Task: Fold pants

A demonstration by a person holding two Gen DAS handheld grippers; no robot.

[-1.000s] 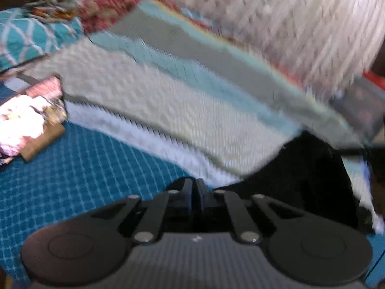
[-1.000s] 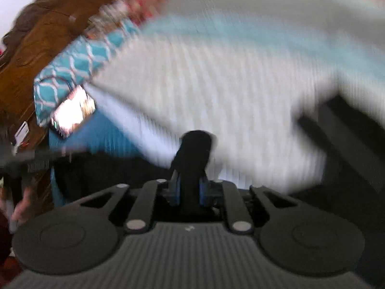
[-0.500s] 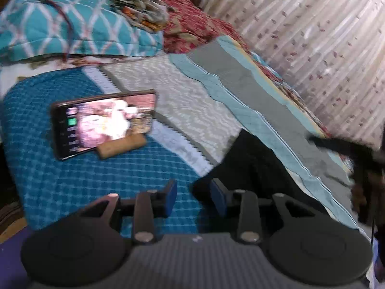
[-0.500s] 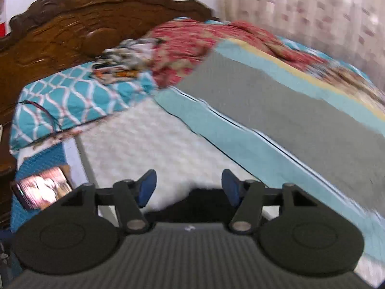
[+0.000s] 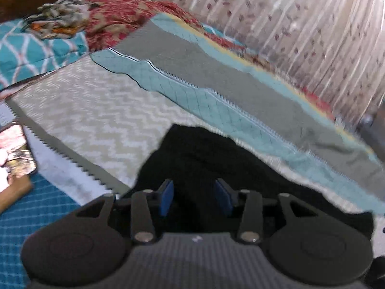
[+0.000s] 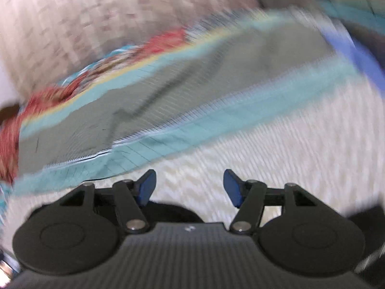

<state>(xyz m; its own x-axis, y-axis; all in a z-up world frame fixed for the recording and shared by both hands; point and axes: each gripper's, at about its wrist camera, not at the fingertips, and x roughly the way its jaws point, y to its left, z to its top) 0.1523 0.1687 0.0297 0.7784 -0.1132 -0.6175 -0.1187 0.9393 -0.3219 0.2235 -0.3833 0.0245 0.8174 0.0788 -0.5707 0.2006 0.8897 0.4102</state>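
The black pants lie in a heap on the striped bedspread, in the lower middle of the left wrist view. My left gripper is open and empty, its blue pads apart just above the near part of the pants. My right gripper is open and empty over the white zigzag stripe of the bedspread. A dark patch of the pants shows under its body. The right wrist view is blurred.
A phone with a lit screen leans on a brown block at the left edge. A teal patterned pillow and red floral cloth lie at the bed head. A patterned curtain hangs behind the bed.
Both grippers were shut on the black pants a second ago and have opened and let go. The right gripper has swung round toward the curtain side; the left has turned over the pants.
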